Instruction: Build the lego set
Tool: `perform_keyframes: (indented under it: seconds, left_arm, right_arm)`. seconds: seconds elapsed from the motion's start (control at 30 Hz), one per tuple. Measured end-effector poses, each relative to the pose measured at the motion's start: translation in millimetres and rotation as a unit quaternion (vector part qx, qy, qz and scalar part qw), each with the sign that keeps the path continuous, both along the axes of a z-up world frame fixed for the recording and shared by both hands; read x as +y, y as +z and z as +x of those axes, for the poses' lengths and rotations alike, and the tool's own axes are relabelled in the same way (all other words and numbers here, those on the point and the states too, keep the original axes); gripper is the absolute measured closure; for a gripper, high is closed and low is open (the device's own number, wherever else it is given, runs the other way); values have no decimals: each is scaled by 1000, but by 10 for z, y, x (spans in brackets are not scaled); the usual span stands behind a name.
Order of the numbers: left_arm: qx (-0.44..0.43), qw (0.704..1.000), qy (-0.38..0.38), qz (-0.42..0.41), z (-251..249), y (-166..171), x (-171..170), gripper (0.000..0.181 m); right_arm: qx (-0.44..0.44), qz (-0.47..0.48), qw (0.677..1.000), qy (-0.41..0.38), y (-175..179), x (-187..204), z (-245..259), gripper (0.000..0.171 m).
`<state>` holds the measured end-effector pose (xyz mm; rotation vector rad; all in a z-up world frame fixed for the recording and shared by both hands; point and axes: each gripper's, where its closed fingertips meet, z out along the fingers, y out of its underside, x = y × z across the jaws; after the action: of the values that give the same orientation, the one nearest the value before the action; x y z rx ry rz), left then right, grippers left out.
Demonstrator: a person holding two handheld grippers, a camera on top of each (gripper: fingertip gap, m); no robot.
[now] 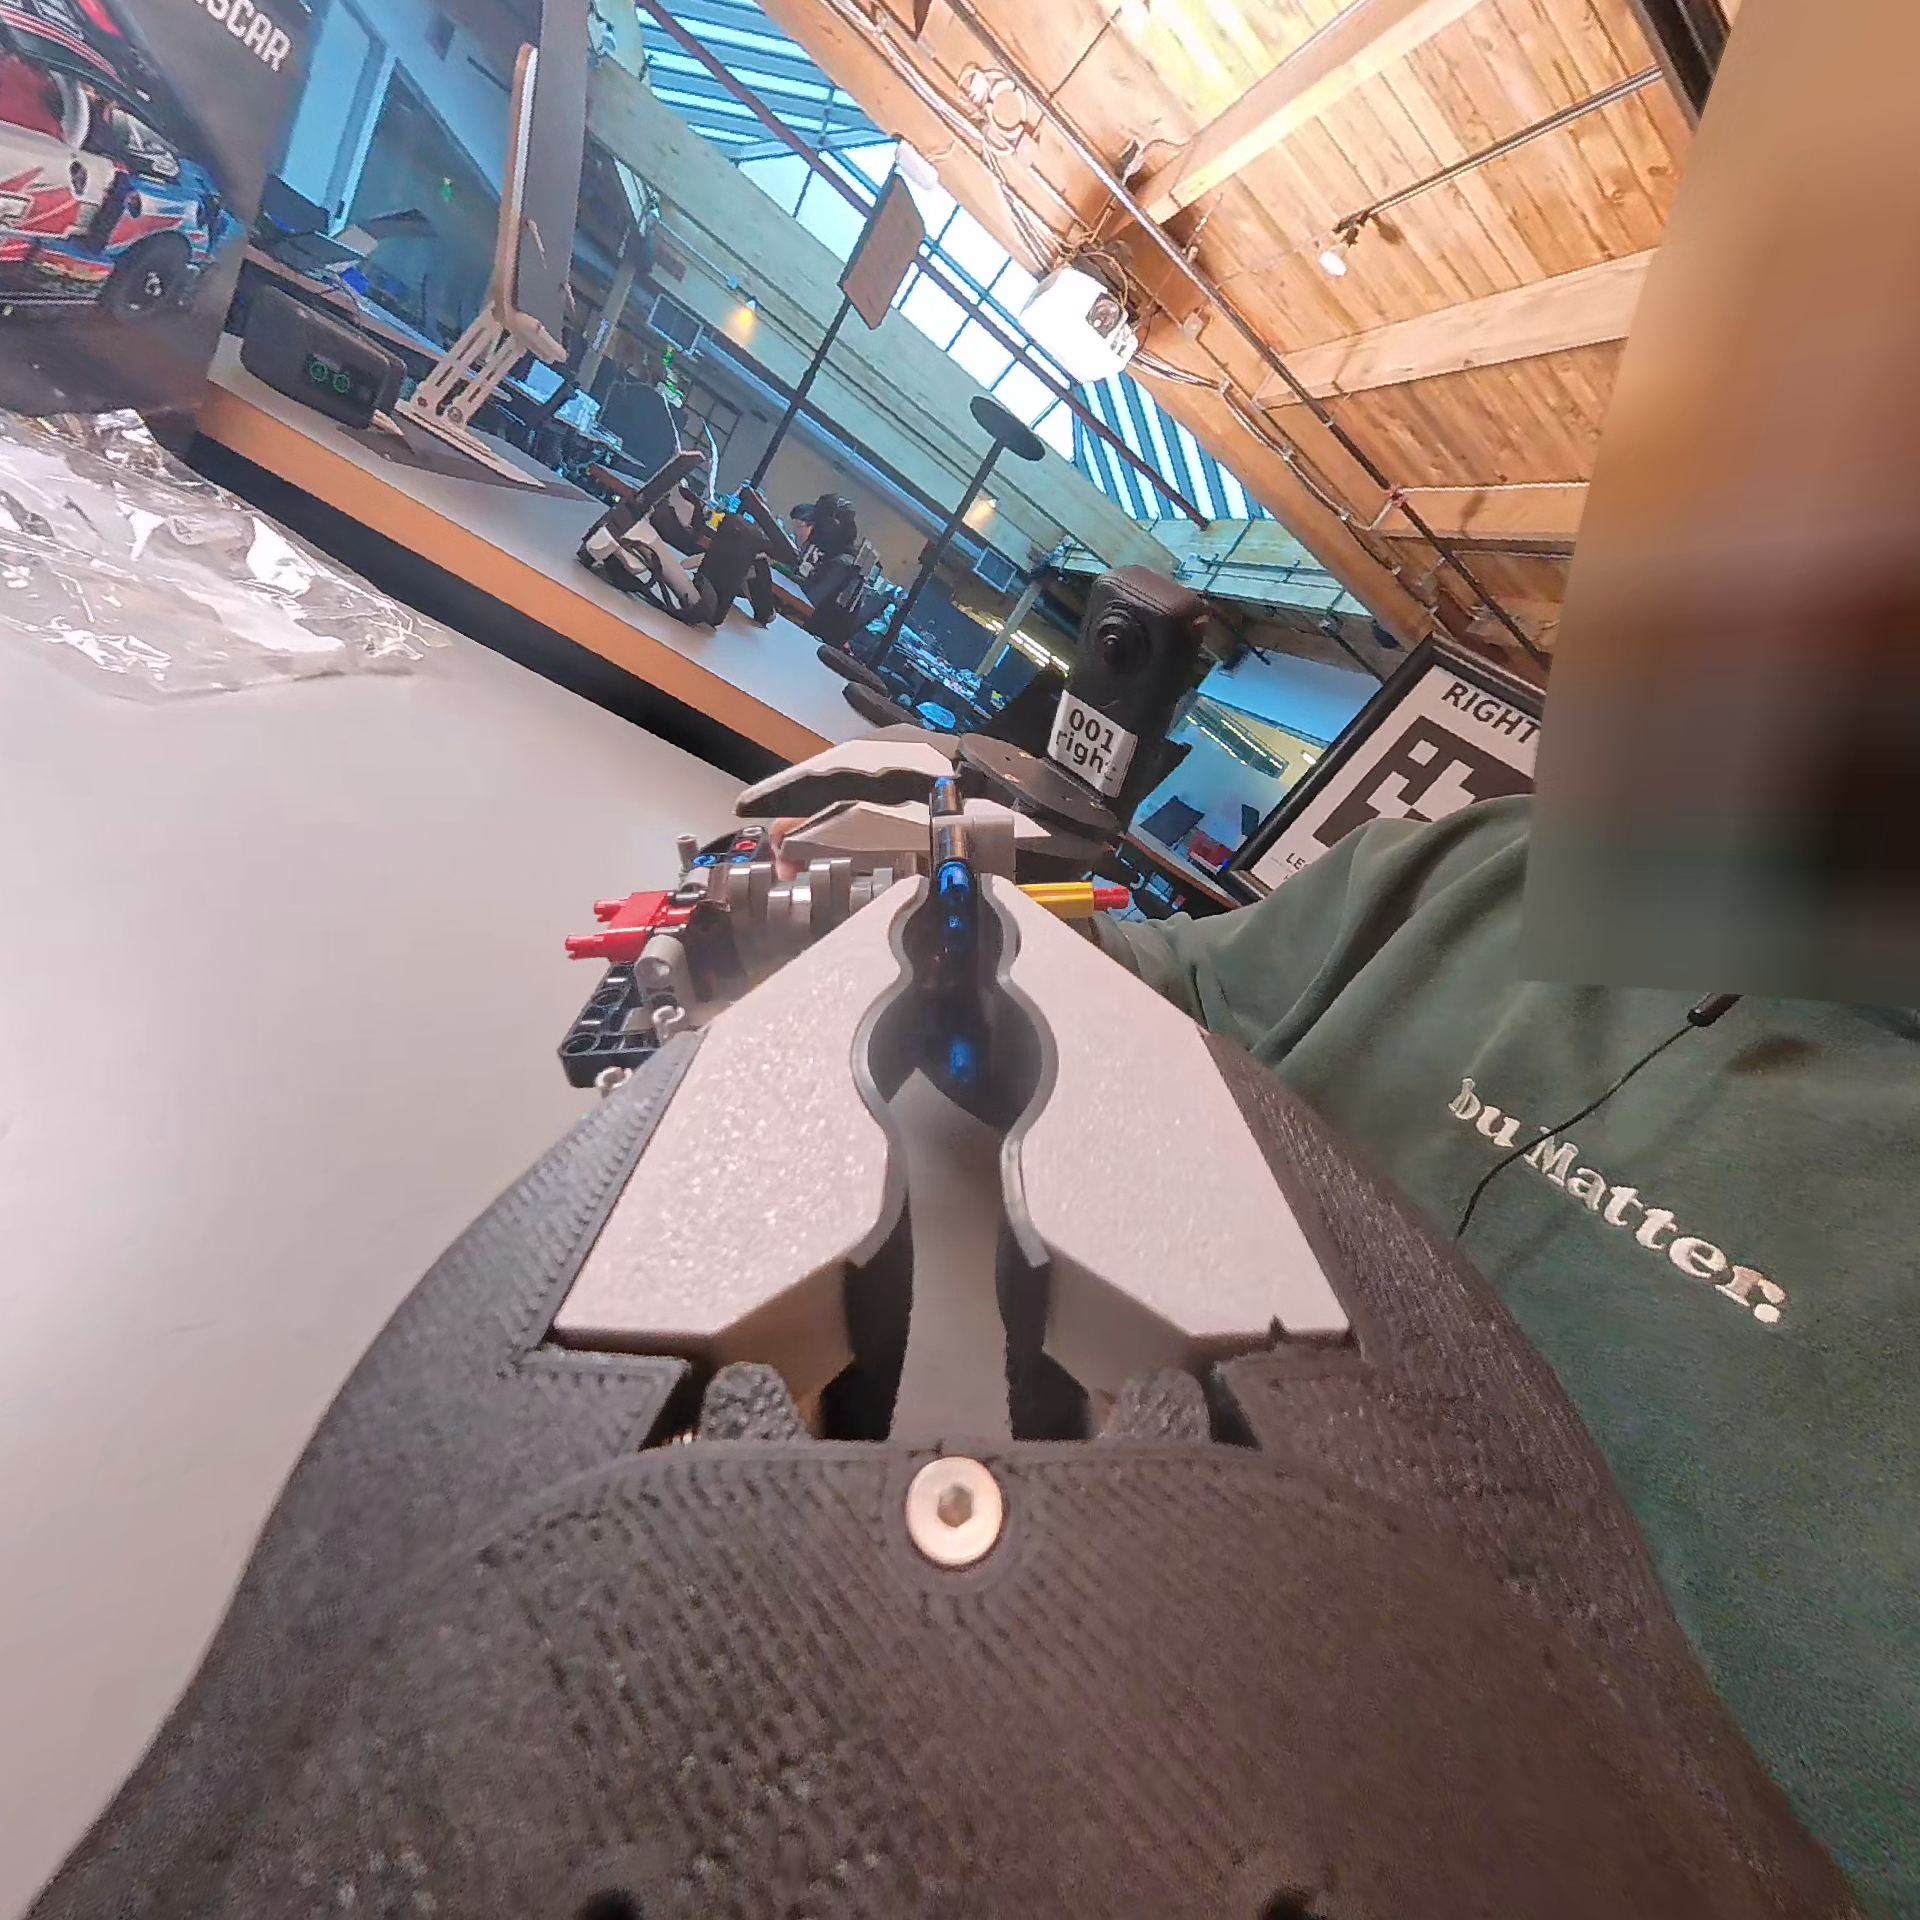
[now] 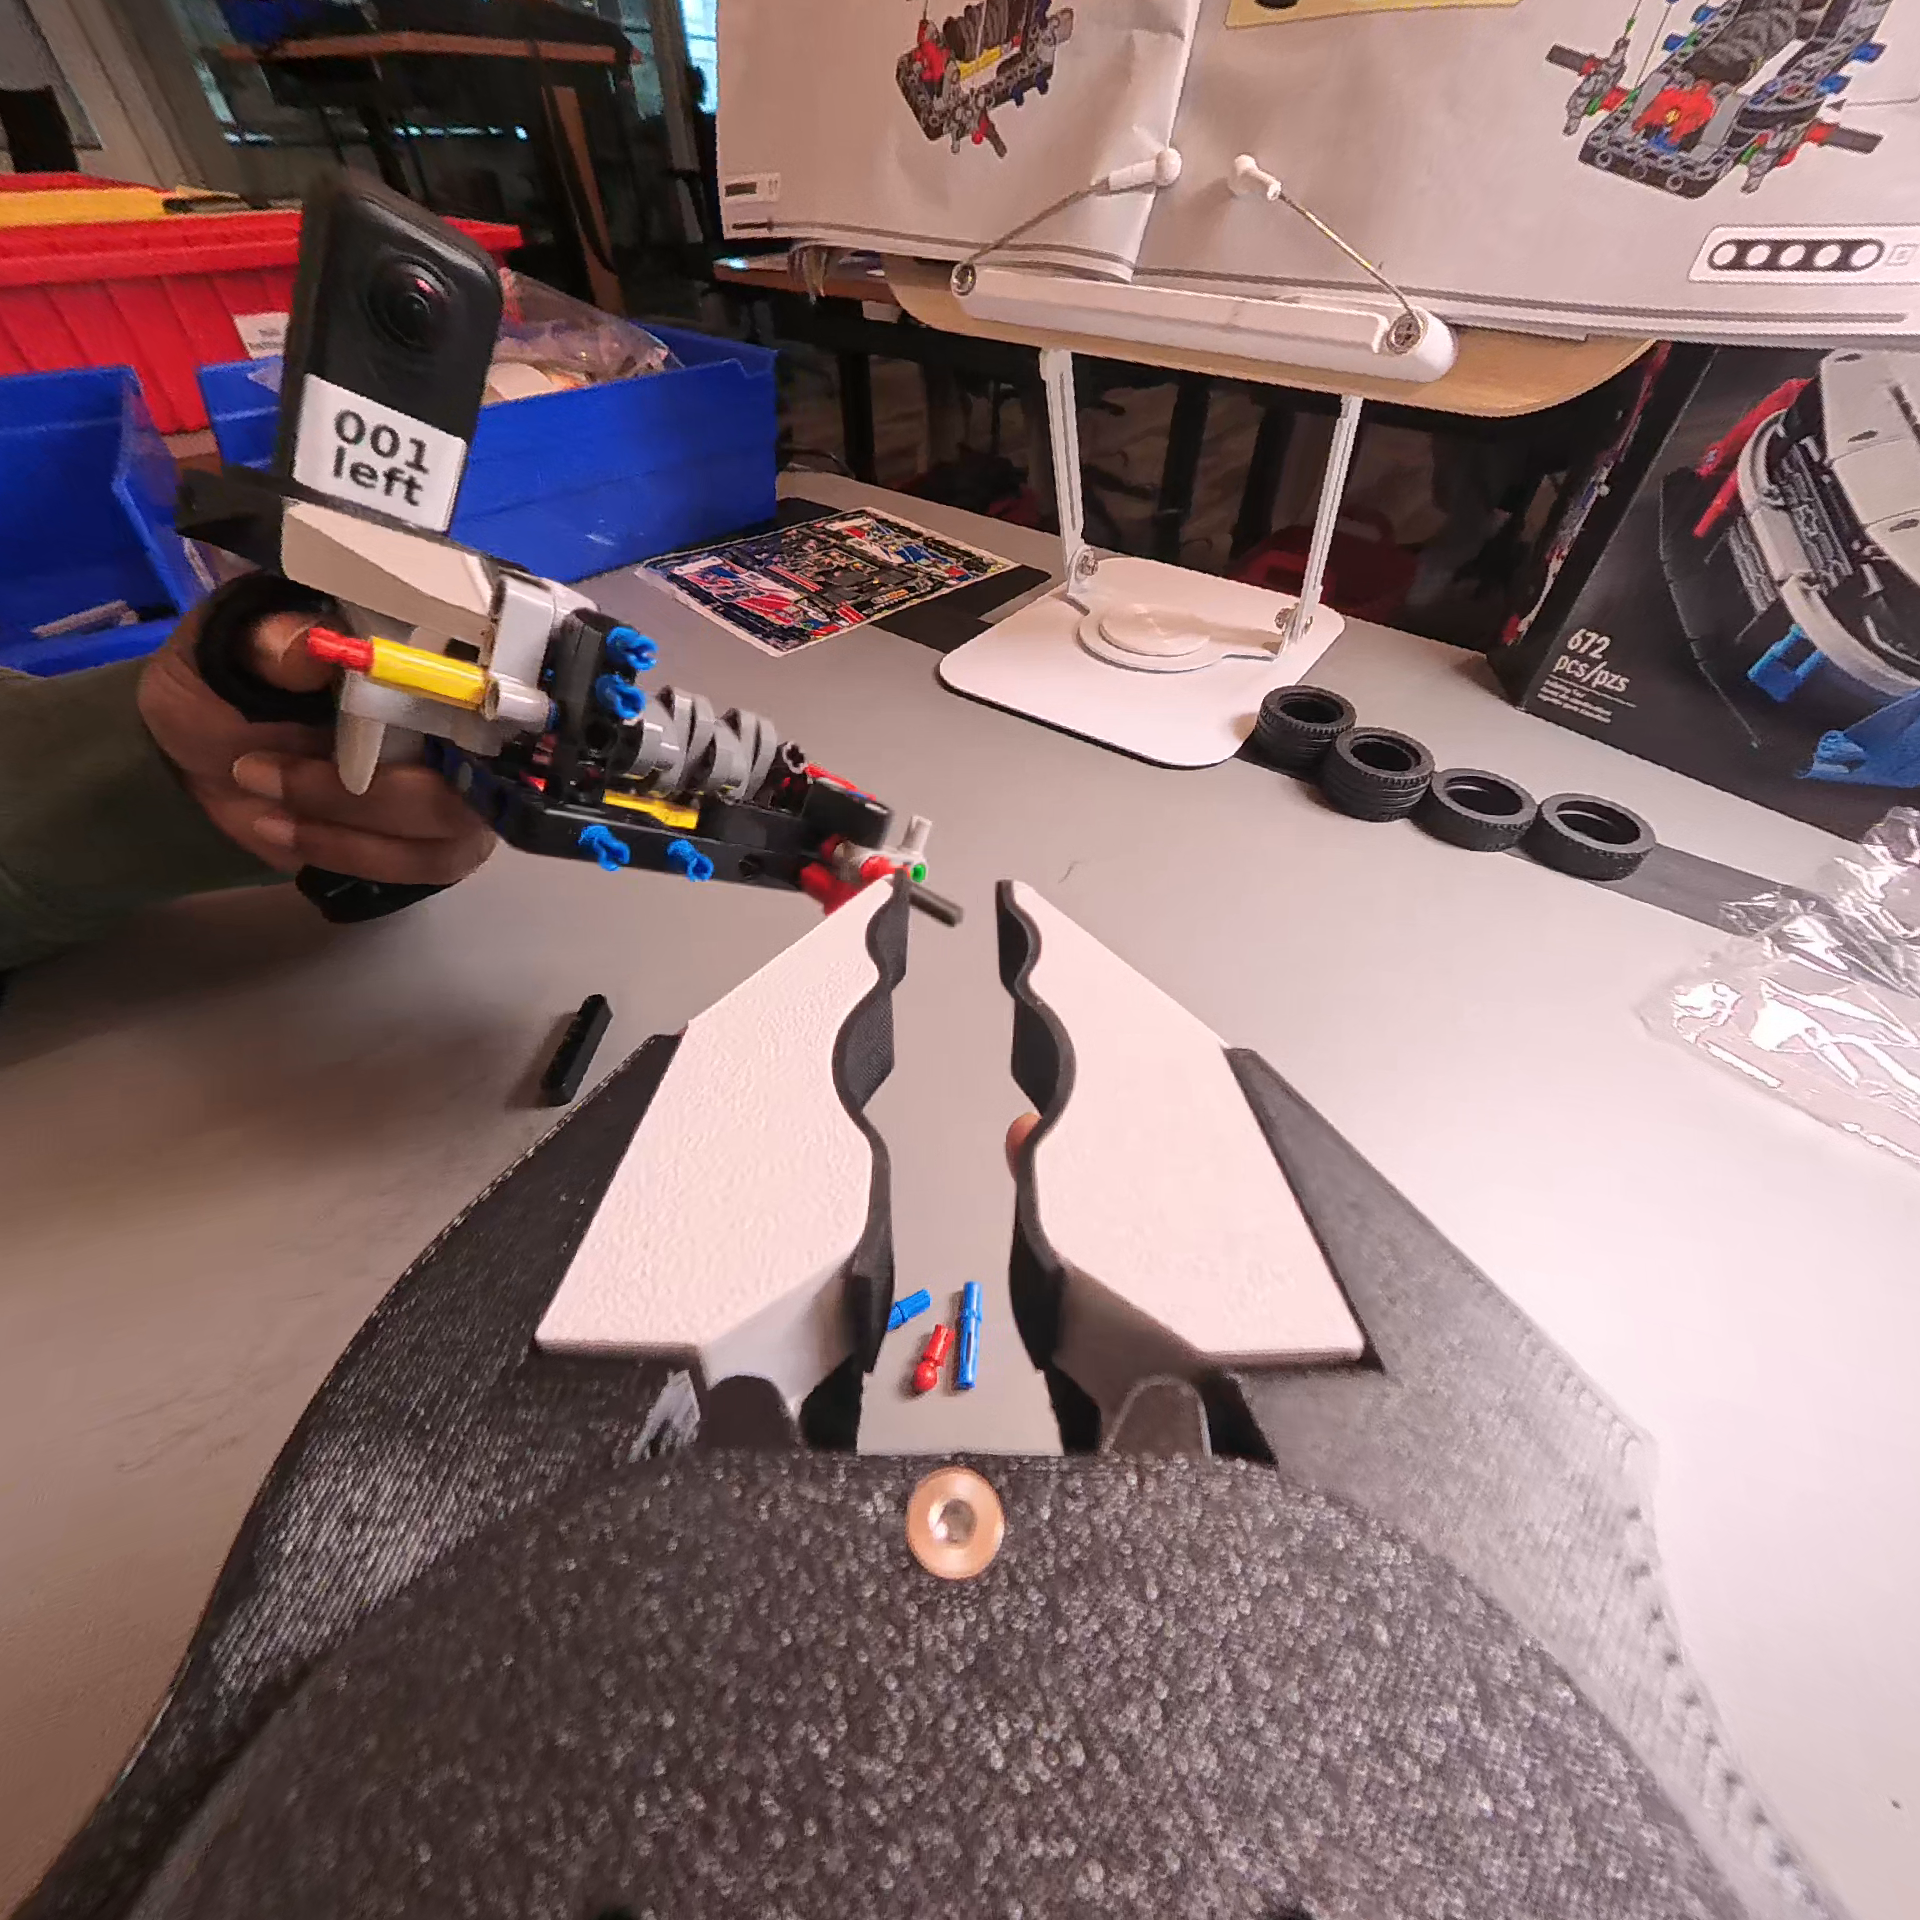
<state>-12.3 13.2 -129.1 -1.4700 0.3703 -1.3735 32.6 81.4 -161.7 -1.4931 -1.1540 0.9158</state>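
My left gripper (image 1: pixel 951 888) is shut on the Lego assembly (image 1: pixel 748 925), a black frame with grey gears and red, blue and yellow pins. In the right wrist view the left gripper (image 2: pixel 447 634) holds this assembly (image 2: pixel 707 769) tilted above the grey table. My right gripper (image 2: pixel 948 899) is open and empty, its tips right at the assembly's far end, where a black axle (image 2: pixel 935 906) sticks out beside the left fingertip. It also shows in the left wrist view (image 1: pixel 842 805), just behind the assembly. Three loose pins (image 2: pixel 940 1340), blue and red, lie on the table under the right gripper.
A black beam (image 2: pixel 577 1049) lies on the table to the left. Several tyres (image 2: pixel 1444 795) stand in a row by the white booklet stand (image 2: pixel 1143 644). The set's box (image 2: pixel 1714 582), clear plastic bags (image 2: pixel 1818 997), a sticker sheet (image 2: pixel 821 571) and blue bins (image 2: pixel 623 457) ring the table. There is about 9 cm between the tips of the two grippers.
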Motion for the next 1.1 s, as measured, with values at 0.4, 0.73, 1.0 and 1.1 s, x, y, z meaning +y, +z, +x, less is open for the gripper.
perform_keyframes:
  seconds: [0.4,0.73,1.0,1.1]
  left_arm:
    - [2,1000,-10,24,10,61,-82,177]
    - [21,999,0,37,-17,47,-94,177]
    - [50,998,-2,41,34,-24,-103,177]
    - [60,997,4,43,38,-40,-93,177]
  right_arm:
    - [31,-103,990,91,13,-132,-36,143]
    - [13,-81,988,130,-31,-272,-49,170]
    - [-6,-73,991,114,-143,-144,-46,166]
    - [-9,-74,990,122,-154,-166,-45,164]
